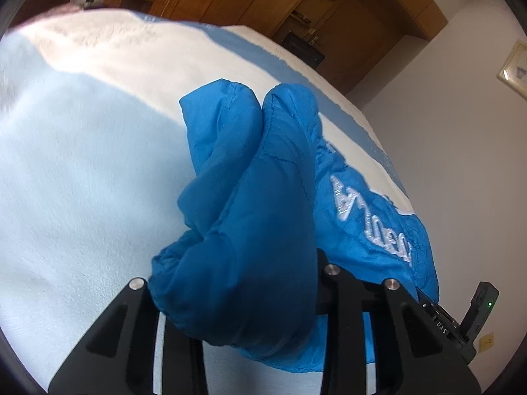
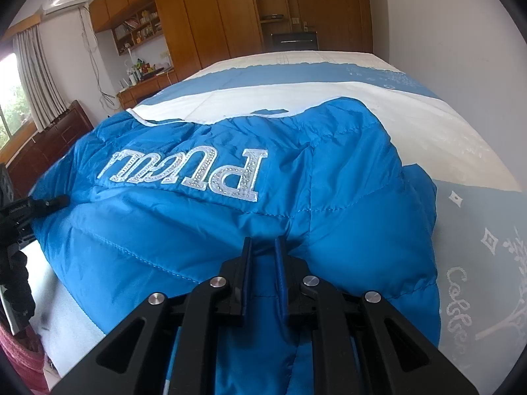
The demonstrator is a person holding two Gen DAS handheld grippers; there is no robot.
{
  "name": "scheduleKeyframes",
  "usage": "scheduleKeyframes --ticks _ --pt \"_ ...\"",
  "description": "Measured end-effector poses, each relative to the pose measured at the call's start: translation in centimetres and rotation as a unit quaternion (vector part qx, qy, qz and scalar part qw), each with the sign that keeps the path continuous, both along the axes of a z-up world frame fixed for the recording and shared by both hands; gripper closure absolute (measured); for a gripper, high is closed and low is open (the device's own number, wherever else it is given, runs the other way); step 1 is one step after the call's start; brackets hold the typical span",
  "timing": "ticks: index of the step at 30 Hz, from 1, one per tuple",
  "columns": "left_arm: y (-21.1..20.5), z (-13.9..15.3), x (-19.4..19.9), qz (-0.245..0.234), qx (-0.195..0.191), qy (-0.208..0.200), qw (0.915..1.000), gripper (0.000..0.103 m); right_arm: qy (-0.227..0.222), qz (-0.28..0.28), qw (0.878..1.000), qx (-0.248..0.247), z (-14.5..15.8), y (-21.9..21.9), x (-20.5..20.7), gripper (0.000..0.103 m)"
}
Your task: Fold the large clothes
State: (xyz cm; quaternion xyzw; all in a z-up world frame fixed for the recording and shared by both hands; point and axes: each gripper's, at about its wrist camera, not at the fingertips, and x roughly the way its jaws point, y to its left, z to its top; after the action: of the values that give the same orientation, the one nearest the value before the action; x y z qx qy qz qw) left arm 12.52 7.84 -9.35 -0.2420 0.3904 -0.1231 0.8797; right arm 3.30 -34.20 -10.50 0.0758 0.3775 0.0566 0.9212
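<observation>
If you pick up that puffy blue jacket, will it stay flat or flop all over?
The blue jacket will probably flop: it bunches in soft folds over the left hand-held gripper. Its quilted puffiness suggests it is light. The shiny fabric may be slippery in the right hand-held gripper.

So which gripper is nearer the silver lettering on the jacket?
Left, probably. The left gripper grips fabric beside the silver lettering; the right gripper pinches the jacket farther below it.

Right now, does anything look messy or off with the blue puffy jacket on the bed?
The blue quilted puffer jacket lies rumpled, not flat, on the blue-and-white bedspread. The left gripper is buried in a bunched wad of it; the right gripper pinches its near edge. Nothing looks damaged.
</observation>
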Motion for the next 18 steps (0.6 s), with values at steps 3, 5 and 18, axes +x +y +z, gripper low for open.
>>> scheduleKeyframes --ticks 3,5,18 --pt "-1.0 1.8 -0.5 -0.006 0.017 -0.021 0.9996 0.074 -0.006 0.001 1.0 -0.004 0.3 0.1 -0.3 0.09" --pt "-1.9 2.9 -0.7 -0.01 0.03 -0.033 0.999 0.075 -0.006 0.002 1.0 0.005 0.6 -0.1 -0.6 0.089" --pt "-13.6 10.6 -2.4 -0.098 0.122 -0.132 0.9788 0.075 -0.042 -0.03 0.999 -0.007 7.5 -3.8 -4.3 0.083"
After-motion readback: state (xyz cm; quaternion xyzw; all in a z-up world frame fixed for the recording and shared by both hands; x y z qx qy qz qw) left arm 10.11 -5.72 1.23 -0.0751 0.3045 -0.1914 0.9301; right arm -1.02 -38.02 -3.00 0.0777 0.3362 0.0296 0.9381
